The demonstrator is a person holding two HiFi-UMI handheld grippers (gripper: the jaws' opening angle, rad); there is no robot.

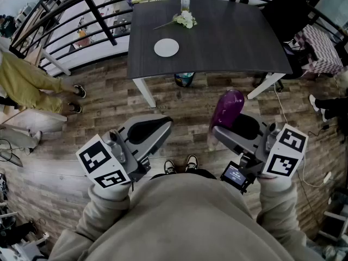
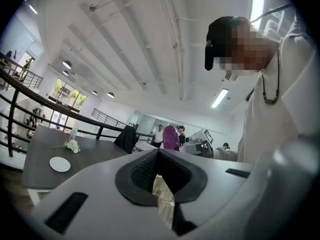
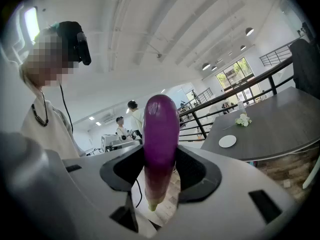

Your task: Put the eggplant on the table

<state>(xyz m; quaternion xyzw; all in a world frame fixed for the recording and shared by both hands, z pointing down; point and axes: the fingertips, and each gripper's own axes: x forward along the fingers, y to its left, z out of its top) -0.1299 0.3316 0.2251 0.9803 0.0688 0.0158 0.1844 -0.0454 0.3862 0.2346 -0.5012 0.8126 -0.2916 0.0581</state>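
- Dark table (image 1: 228, 42) ahead, only a plate (image 1: 166, 48) and flowers (image 1: 185, 19) on it.
- Right gripper (image 1: 225, 130) jaws clamp the eggplant (image 1: 227, 110) upright for carrying.
- Left gripper (image 1: 157, 126) jaws closed, empty, not needed.

In the head view my right gripper (image 1: 228, 130) hides the lower end of the eggplant (image 1: 227, 107), and my sleeves (image 1: 274, 197) cover both hands. The left edge cuts off a person (image 1: 27, 83), leaving only legs and shoes. A bluish object (image 1: 184, 79) sits half hidden under the table (image 1: 228, 42); I cannot tell what it is. In the left gripper view the distant people (image 2: 159, 134) are too small to make out.
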